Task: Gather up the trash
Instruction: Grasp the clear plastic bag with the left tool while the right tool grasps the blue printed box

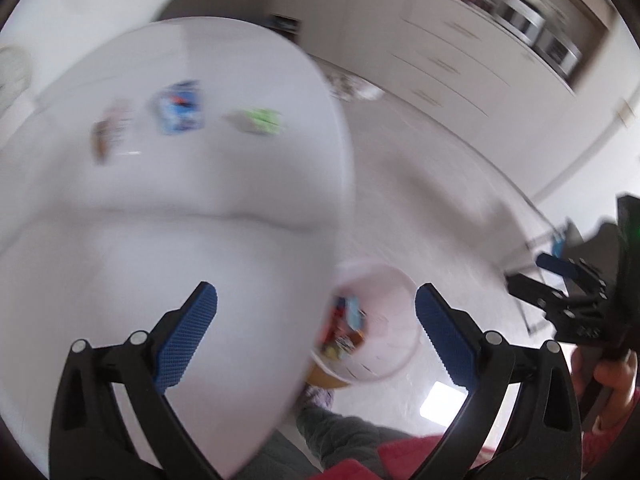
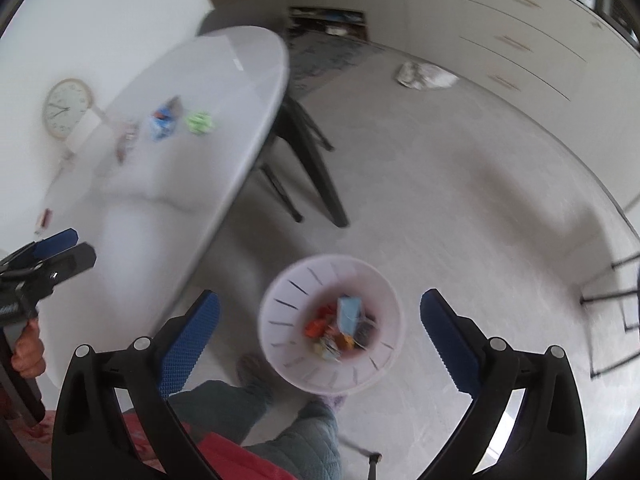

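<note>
A white slotted bin (image 2: 330, 326) stands on the floor beside the white table (image 2: 168, 184), with several colourful wrappers inside; it also shows in the left wrist view (image 1: 370, 326). On the table lie a blue wrapper (image 1: 180, 108), a green wrapper (image 1: 260, 120) and a brown-and-white wrapper (image 1: 110, 130). They show smaller in the right wrist view: blue (image 2: 162, 122), green (image 2: 199, 122). My left gripper (image 1: 316, 332) is open and empty over the table's near edge. My right gripper (image 2: 320, 332) is open and empty above the bin. Both views are blurred.
A round clock (image 2: 66, 108) leans by the wall at the table's far side. Black table legs (image 2: 316, 168) stand on the pale floor. A crumpled white cloth (image 2: 424, 74) lies on the floor near white drawers (image 2: 520, 40). The person's legs (image 2: 296, 436) are below.
</note>
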A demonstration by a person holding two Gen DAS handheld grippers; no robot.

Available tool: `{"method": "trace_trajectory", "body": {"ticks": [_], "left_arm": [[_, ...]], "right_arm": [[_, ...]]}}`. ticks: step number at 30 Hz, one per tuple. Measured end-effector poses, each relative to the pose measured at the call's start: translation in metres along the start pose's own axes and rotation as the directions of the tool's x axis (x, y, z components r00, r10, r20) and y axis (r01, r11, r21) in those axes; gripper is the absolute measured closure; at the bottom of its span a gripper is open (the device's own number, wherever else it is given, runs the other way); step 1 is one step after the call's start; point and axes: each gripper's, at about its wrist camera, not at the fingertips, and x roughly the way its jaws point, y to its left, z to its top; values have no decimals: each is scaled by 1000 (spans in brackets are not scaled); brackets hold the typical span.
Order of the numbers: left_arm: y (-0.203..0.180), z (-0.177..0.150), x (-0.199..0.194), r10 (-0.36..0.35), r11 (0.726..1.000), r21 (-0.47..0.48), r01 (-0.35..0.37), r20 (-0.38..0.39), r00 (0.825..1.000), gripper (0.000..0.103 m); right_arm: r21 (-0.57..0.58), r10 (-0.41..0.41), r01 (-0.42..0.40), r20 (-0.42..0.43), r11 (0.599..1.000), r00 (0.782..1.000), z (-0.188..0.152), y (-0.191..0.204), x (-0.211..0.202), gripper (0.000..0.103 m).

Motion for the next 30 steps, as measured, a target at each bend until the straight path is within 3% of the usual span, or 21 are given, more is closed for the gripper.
{"method": "trace_trajectory", "body": {"ticks": [8, 16, 23, 30], "left_arm": [[102, 32, -12, 166, 968, -197, -154, 45, 985, 8], [179, 96, 33, 208, 931, -313, -187, 35, 978, 8], [215, 147, 98, 237, 935, -274, -224, 16, 971, 8], [229, 171, 137, 218, 947, -246, -207, 18, 976, 8]], "right_arm": [[-105, 88, -87, 10, 991, 996, 56, 70, 20, 3], [-151, 102, -99, 10, 984, 995, 114, 143, 48, 3], [-151, 75, -76, -9, 986, 997, 162, 185, 87, 3], [-133, 57, -60, -22, 989, 998, 200, 208, 119, 3]]}}
